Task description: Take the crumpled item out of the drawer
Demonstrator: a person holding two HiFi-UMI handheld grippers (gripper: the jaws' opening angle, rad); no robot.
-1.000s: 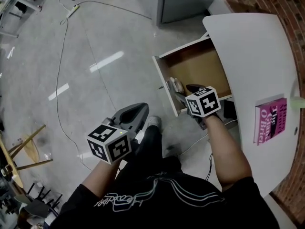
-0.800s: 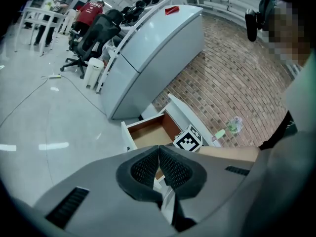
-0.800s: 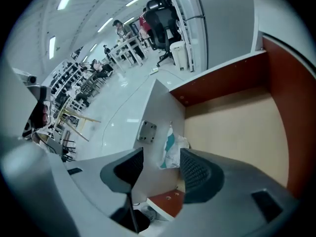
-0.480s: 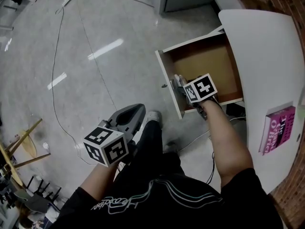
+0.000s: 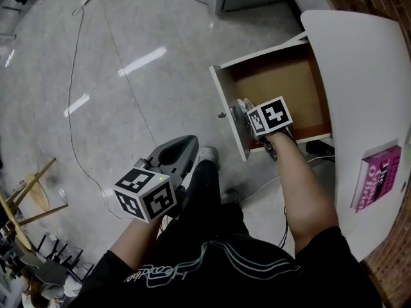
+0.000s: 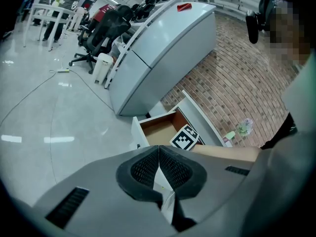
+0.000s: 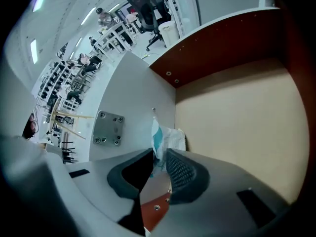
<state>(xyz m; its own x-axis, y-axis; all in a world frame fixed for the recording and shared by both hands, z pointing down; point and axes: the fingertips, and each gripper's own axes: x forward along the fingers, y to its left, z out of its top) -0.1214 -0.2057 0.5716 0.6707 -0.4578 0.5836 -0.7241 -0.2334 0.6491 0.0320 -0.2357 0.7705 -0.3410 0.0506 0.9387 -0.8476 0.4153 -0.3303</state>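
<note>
Head view: my right gripper (image 5: 245,111) reaches into the open drawer (image 5: 282,82), and my left gripper (image 5: 178,151) hangs over the floor (image 5: 128,76). Left gripper view: its jaws are closed on nothing. Right gripper view: the jaws have just been closing and pinch the crumpled item (image 7: 170,136) by the drawer's front wall.

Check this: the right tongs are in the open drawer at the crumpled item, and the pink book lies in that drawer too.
Wrong: the head view shows the pink book on the white desk top, outside the drawer. The right tongs have just been closing, the crumpled item between them.
</note>
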